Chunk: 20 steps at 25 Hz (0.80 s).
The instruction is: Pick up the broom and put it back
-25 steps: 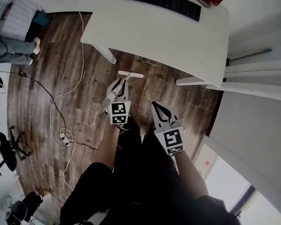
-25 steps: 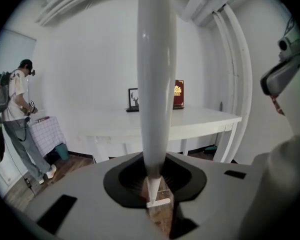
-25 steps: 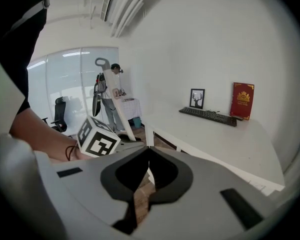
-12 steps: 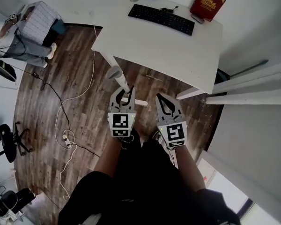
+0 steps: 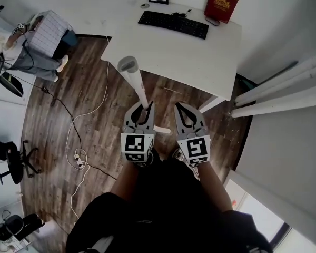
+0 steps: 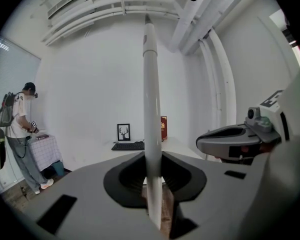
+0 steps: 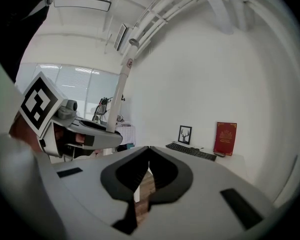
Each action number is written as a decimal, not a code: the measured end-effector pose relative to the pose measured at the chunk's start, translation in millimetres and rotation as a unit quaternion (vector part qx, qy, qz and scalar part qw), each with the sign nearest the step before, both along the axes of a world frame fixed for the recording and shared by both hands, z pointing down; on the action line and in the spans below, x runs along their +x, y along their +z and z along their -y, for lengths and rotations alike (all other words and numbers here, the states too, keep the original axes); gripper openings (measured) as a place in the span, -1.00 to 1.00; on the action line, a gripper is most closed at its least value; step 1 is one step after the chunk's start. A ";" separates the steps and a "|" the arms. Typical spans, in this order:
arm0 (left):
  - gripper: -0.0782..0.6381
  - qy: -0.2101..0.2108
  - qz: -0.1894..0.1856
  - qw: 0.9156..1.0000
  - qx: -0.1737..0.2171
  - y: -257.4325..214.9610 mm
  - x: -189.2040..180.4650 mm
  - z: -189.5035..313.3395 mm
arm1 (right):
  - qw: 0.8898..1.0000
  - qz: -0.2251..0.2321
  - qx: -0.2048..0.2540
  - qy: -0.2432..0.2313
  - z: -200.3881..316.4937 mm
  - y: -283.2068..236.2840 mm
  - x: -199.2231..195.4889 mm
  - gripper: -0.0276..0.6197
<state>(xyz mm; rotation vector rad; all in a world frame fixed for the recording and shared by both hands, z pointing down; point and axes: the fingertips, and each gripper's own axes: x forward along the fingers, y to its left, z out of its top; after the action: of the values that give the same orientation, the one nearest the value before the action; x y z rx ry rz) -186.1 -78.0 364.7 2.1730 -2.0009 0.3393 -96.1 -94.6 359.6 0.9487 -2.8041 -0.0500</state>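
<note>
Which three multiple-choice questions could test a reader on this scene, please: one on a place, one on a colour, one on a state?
1. Where does the red book stand?
A. On the floor
B. On the white desk, at its back edge
C. On a chair

2. What colour is the broom handle?
A. Red
B. Black
C. White

3. How is the left gripper?
A. Closed on the broom handle
B. Open and empty
C. Closed with nothing in it

Answers:
1 B: the head view shows the book upright at the far edge of the desk.
2 C: the left gripper view shows a white pole rising from the jaws.
3 A: in the left gripper view the jaws press the handle from both sides.
</note>
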 end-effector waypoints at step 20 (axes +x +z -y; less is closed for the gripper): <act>-0.57 0.073 0.031 0.996 0.050 -45.5 65.4 23.1 | 0.998 0.022 0.027 0.052 10.6 -22.5 50.9 -0.85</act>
<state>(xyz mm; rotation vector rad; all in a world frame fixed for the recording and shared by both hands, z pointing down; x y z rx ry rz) -120.8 -101.1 319.2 2.4064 -1.9333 0.3375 -45.2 -105.2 337.1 1.1194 -2.8020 -0.0924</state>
